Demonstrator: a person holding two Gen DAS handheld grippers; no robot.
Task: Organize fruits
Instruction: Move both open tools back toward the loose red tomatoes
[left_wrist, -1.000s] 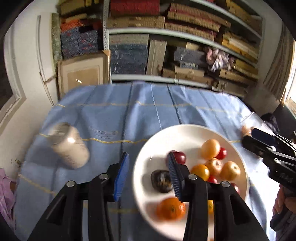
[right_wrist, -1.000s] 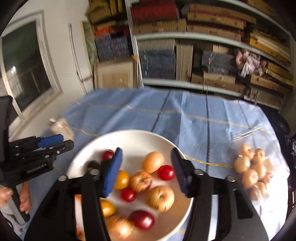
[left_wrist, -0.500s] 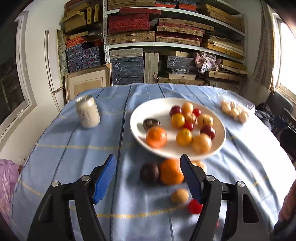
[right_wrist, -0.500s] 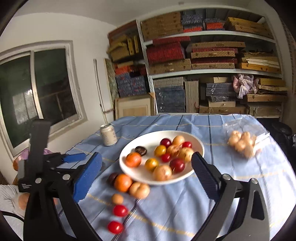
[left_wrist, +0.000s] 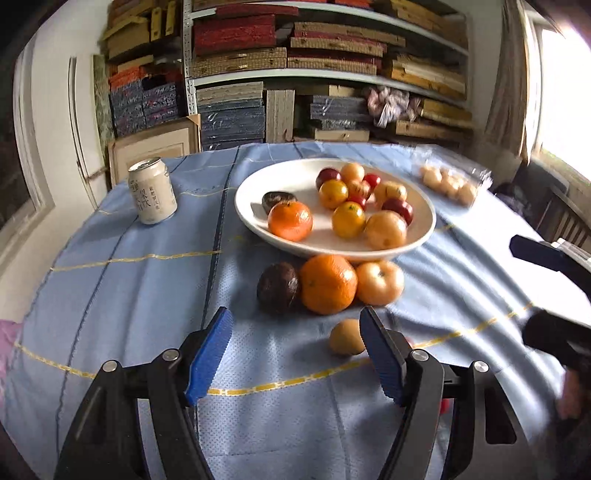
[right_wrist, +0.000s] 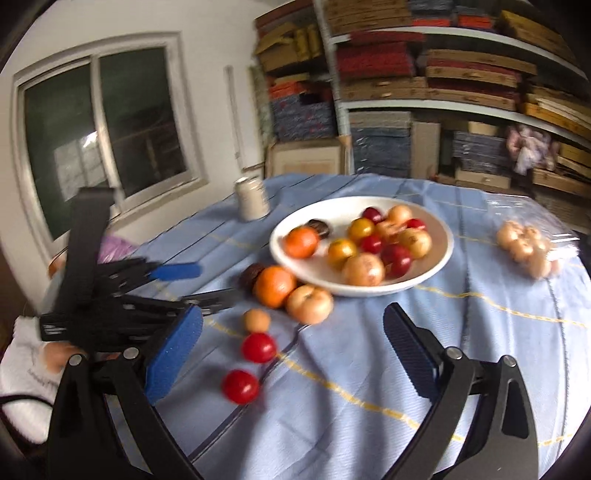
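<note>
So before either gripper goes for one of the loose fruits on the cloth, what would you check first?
1. Left gripper empty and open: ok, nothing between its pads.
2. Right gripper empty and open: ok, jaws wide, nothing held.
3. Loose fruit within view: ok, an orange, a dark fruit, a peach-coloured fruit and a small tan one lie on the cloth in front of the plate; two red ones lie nearer.
4. Room on the plate: ok, its left part is bare.
5. Grippers clear of each other: cannot tell, they look close.
6. Can out of the way: ok, upright, off to the left.
</note>
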